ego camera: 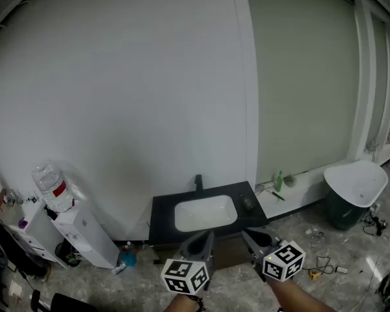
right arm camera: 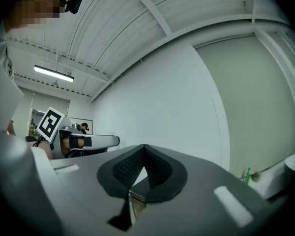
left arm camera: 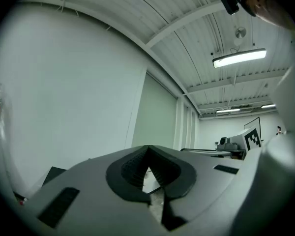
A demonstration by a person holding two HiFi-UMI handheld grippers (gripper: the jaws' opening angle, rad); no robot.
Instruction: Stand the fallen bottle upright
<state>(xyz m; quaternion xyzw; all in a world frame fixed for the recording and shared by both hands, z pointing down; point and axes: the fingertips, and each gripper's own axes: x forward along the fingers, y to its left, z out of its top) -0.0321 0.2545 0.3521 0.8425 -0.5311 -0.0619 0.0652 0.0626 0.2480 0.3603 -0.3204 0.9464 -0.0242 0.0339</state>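
Short of the counter's (ego camera: 161,208) near edge, left gripper (ego camera: 205,238) & right gripper (ego camera: 251,234) sit level, both clenched on nothing: parked, approach not begun, we reckon. Fallen bottle? We can't pin it: small dark thing (ego camera: 247,203) by the counter's right edge, poss. that. Green bottle (ego camera: 279,181) stands upright on the ledge (ego camera: 300,188) beyond. Sink (ego camera: 205,213) mid-counter, tap (ego camera: 198,182) at back edge, dispenser (ego camera: 84,233) well left. Nothing seems to block our reach.
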